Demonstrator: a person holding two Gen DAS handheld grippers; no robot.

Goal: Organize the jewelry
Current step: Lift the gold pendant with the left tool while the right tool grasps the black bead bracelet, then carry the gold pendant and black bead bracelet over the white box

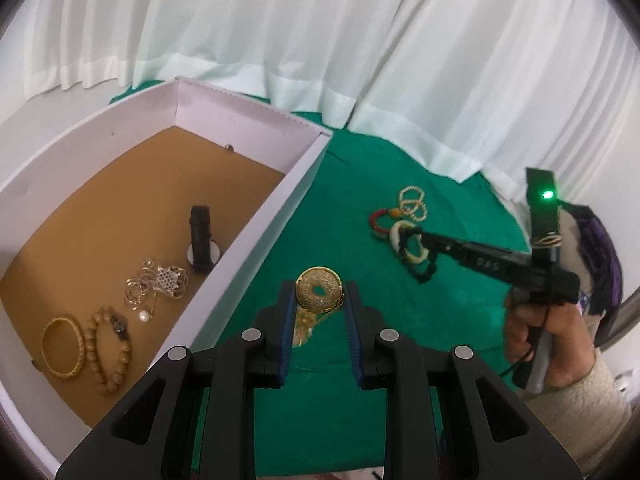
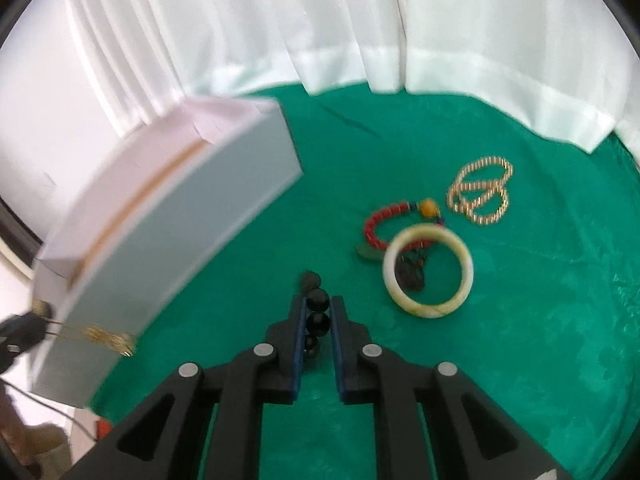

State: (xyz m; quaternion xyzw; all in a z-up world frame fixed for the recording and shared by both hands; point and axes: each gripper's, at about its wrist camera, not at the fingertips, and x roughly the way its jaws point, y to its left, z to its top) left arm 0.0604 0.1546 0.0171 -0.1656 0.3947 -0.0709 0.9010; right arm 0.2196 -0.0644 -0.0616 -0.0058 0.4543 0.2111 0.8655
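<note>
My left gripper [image 1: 319, 294] is shut on a round gold filigree pendant [image 1: 319, 289] whose chain hangs below, held above the green cloth just right of the white box [image 1: 256, 236]. My right gripper [image 2: 318, 306] is shut on a black bead bracelet [image 2: 318, 312]; it also shows in the left wrist view [image 1: 424, 270], hanging from the fingers above the cloth. On the cloth lie a pale jade bangle [image 2: 428, 276], a red bead bracelet [image 2: 376, 228] and a gold bead chain [image 2: 480, 196].
The box has a tan floor holding a black watch [image 1: 201, 240], silver chains [image 1: 156, 284], a gold bangle [image 1: 64, 348] and a wooden bead bracelet [image 1: 110, 354]. White curtains [image 1: 320, 32] hang behind the green cloth [image 2: 520, 360].
</note>
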